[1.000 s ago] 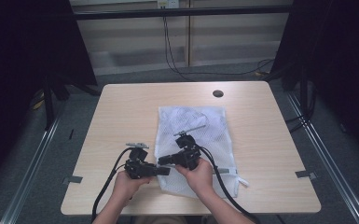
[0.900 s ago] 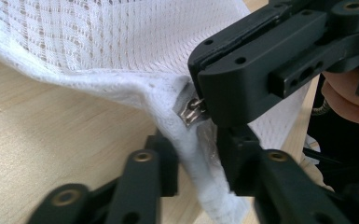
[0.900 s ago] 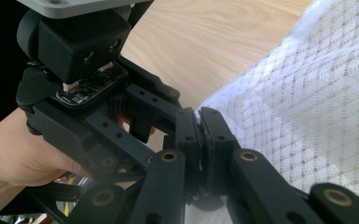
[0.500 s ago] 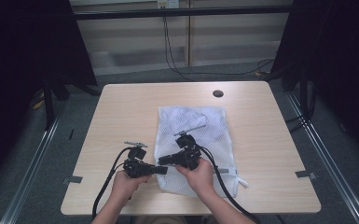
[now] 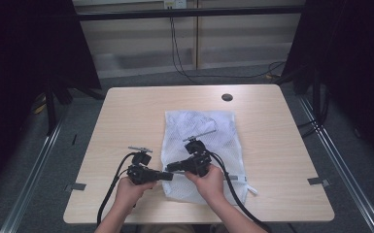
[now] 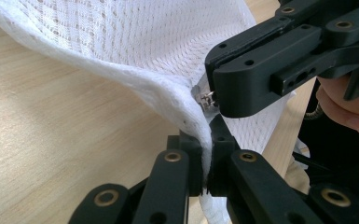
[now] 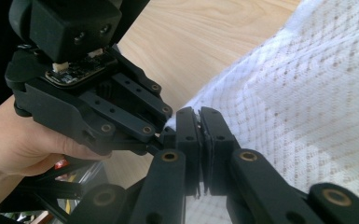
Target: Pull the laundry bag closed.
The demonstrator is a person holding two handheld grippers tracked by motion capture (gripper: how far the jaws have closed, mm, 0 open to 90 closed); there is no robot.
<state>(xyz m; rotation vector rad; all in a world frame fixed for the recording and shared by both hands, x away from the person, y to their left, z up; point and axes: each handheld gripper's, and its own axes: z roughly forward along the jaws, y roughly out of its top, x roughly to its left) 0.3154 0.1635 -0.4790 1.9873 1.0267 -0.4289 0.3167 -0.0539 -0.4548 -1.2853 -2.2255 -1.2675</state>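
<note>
White mesh laundry bag [image 5: 199, 145] lies flat on the wooden table [image 5: 126, 111], its long axis running from the near edge toward the far side, right of centre. Both tools meet at its near left edge: the left gripper [image 6: 205, 161] has just closed its jaws and pinches the hem there, while the right gripper [image 7: 199, 140], reaching leftward across the bag, is pressed together on a small metal zipper pull [image 6: 207, 98] just beside it. Judging by this, the zipper line runs off along the bag's edge away from the left grip, so the right hand would pull while the left anchors the fabric.
</note>
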